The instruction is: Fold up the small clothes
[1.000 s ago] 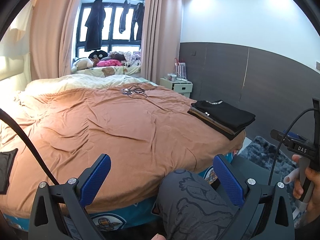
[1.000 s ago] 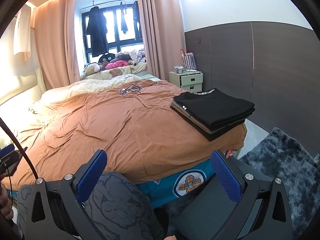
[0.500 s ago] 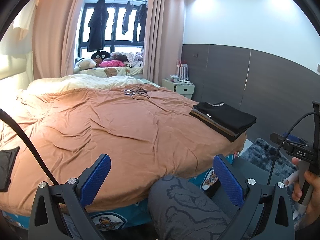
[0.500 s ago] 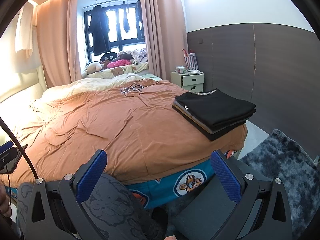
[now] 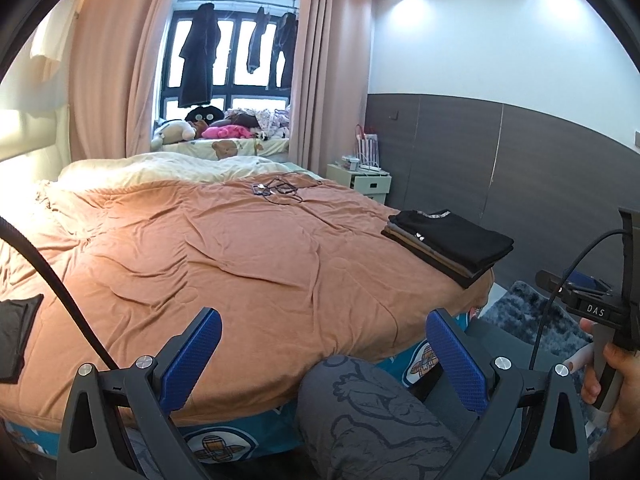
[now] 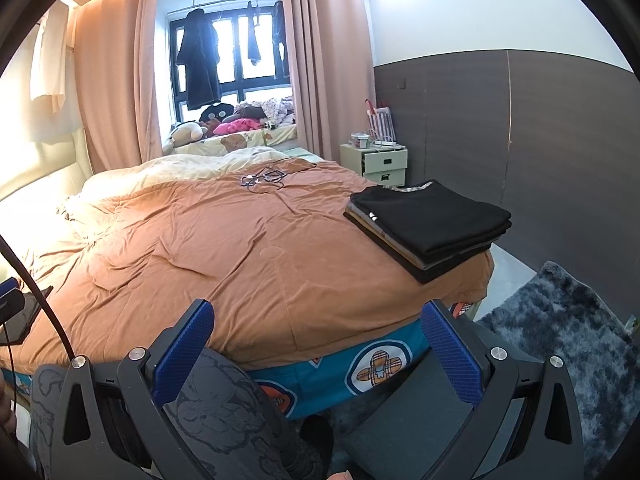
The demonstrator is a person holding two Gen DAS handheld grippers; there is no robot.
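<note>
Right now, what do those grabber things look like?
Each gripper, left and right, has a black frame with silver bolts and two flat fingers with bumpy blue pads. A black cable curves past. The right one's handle is labelled DAS.

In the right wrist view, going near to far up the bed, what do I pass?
Knee in grey patterned trousers → brown duvet → tangle of cables → cream bedding → stuffed toys at the window.
</note>
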